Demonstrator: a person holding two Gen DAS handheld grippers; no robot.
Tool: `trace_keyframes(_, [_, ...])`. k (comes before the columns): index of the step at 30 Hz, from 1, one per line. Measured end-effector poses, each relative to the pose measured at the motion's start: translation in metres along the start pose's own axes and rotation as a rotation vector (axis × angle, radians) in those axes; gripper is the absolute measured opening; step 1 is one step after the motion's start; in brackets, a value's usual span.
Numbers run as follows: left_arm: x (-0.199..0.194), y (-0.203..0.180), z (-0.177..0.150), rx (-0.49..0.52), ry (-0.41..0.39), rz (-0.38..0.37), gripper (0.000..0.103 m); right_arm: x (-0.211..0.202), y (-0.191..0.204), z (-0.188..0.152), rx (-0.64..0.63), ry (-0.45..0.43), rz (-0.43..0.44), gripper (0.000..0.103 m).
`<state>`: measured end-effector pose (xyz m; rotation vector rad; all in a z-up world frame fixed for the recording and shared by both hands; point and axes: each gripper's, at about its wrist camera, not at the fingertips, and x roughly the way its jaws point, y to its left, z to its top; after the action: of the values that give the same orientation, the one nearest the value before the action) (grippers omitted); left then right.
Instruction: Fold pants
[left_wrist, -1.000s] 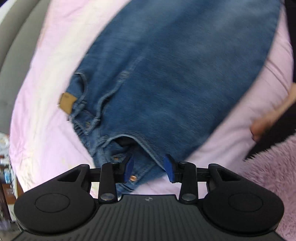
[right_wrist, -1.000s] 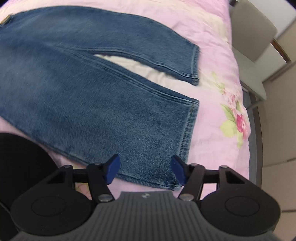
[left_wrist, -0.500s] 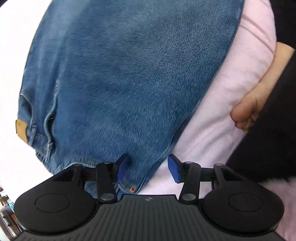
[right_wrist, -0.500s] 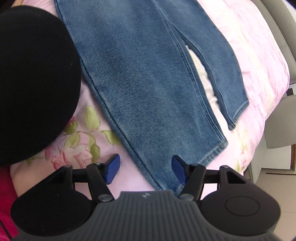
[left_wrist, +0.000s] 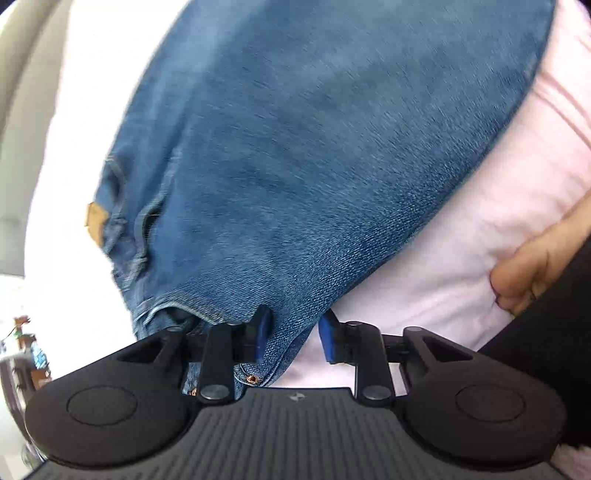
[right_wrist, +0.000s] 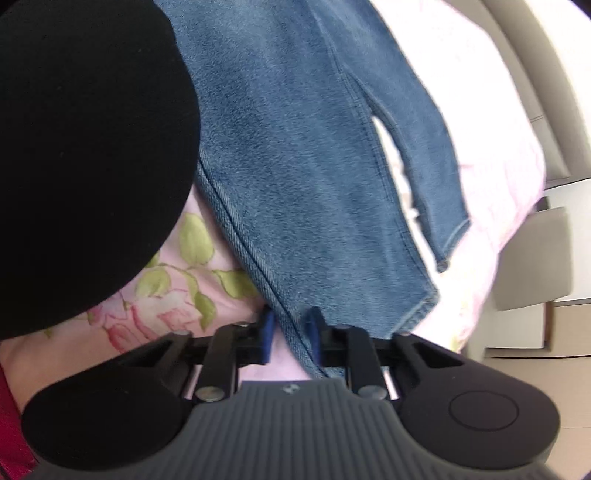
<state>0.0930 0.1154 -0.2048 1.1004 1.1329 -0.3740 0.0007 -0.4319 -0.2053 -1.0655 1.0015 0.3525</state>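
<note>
The jeans (left_wrist: 314, 155) lie flat on the pink bed sheet (left_wrist: 480, 221); the left gripper (left_wrist: 295, 338) stays spread at the waistband corner, while the right gripper (right_wrist: 290, 339) has narrowed around the near leg's side seam, not yet pinching

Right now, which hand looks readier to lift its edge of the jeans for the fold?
Probably the right. The right gripper has narrower jaws closing around the side seam of the jeans. The left gripper straddles the waist corner, but its jaws stand wider.
</note>
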Motion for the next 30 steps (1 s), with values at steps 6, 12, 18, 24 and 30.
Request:
trace_keyframes(6, [-0.045,0.024,-0.003,-0.152,-0.117,0.106,0.022,-0.02,-0.016,0.008,0.029,-0.053,-0.113,0.002])
trace_keyframes(12, [-0.084,0.058,-0.002,-0.303,-0.188,0.162,0.021,-0.063,-0.056,0.02,0.15,-0.137,-0.238,0.0])
trace_keyframes(18, [-0.115,0.104,0.004,-0.34,-0.224,0.188,0.02,-0.125,-0.111,0.039,0.244,-0.231,-0.324,0.0])
trace_keyframes(24, [-0.085,0.144,0.045,-0.311,-0.18,0.227,0.02,-0.095,-0.156,0.074,0.274,-0.174,-0.352,0.0])
trace_keyframes(30, [-0.058,0.172,0.091,-0.275,-0.148,0.283,0.02,-0.036,-0.2,0.108,0.289,-0.084,-0.371,0.0])
